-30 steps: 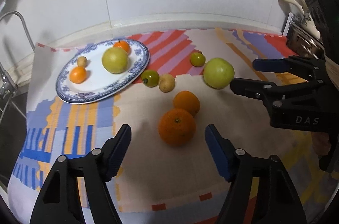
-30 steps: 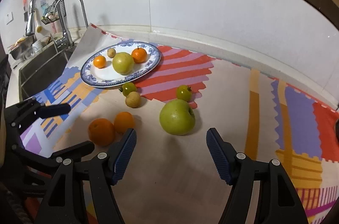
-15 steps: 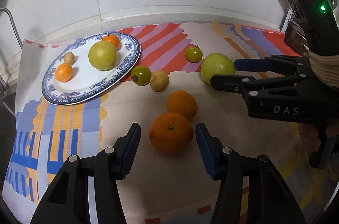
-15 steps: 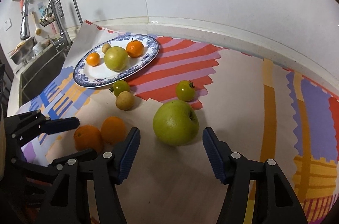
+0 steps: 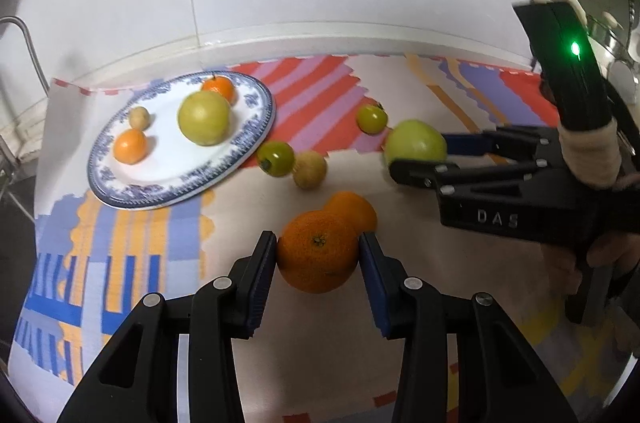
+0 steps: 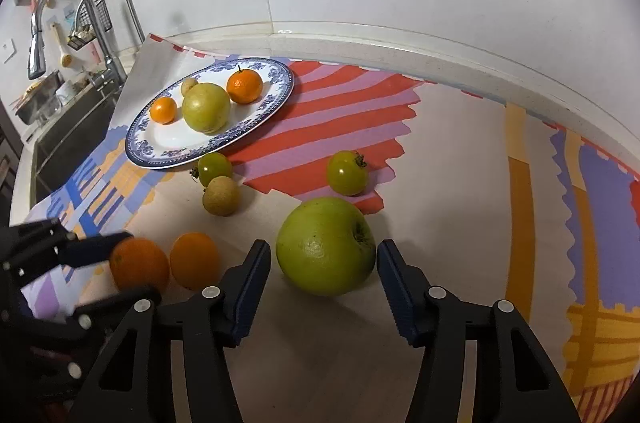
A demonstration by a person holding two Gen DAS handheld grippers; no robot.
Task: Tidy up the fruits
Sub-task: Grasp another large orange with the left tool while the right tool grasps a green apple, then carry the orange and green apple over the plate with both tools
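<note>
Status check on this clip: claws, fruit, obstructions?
Left claw shut on big orange. Right claw open, straddling green apple. Second orange touching behind.

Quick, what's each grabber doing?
Left gripper: shut on the big orange.
Right gripper: open around the green apple.

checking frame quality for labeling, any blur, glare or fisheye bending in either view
Left wrist view: the blue-and-white patterned plate and striped mat are motion-smeared, and the white counter edge bows. Right wrist view: sharper, though the left tool is blurred, with glare on the small green tomato.
</note>
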